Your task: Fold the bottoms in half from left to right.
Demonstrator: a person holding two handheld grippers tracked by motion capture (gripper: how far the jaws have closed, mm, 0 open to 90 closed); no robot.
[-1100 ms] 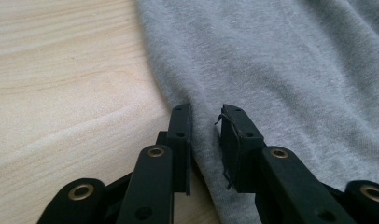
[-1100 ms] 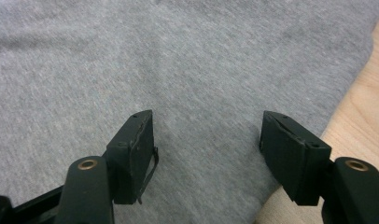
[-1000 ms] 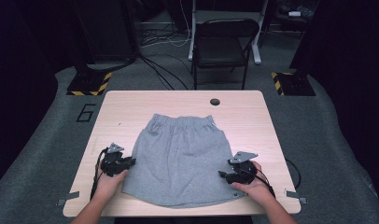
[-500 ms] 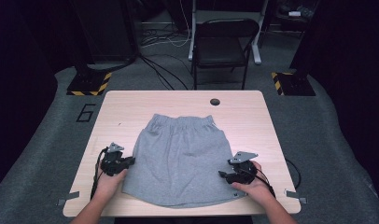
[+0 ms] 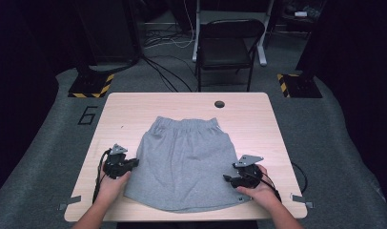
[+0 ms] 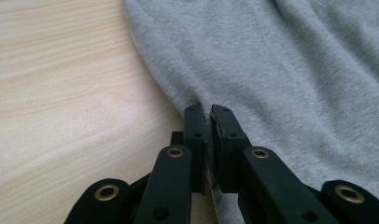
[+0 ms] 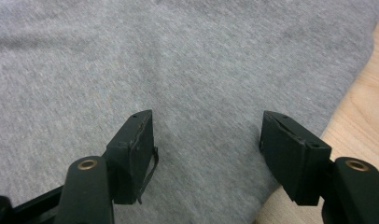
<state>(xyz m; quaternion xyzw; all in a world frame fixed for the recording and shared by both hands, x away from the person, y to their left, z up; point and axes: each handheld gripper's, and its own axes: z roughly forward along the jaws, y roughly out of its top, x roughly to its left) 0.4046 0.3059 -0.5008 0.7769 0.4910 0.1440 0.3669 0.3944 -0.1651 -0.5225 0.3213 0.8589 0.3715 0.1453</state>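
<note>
Left gripper view — skirt (image 6: 281,60) edge pinched.

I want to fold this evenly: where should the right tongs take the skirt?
Judging by its pose, grip the skirt at its right side edge, coming in from the bare table. It lies flat, so only an edge gives the open right tongs something to pinch, mirroring the left tongs.

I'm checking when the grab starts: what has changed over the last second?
The left tongs have just been closing and now pinch the side edge of the grey shorts. Both hands, the shorts and the open right tongs over the opposite edge stayed put.
</note>
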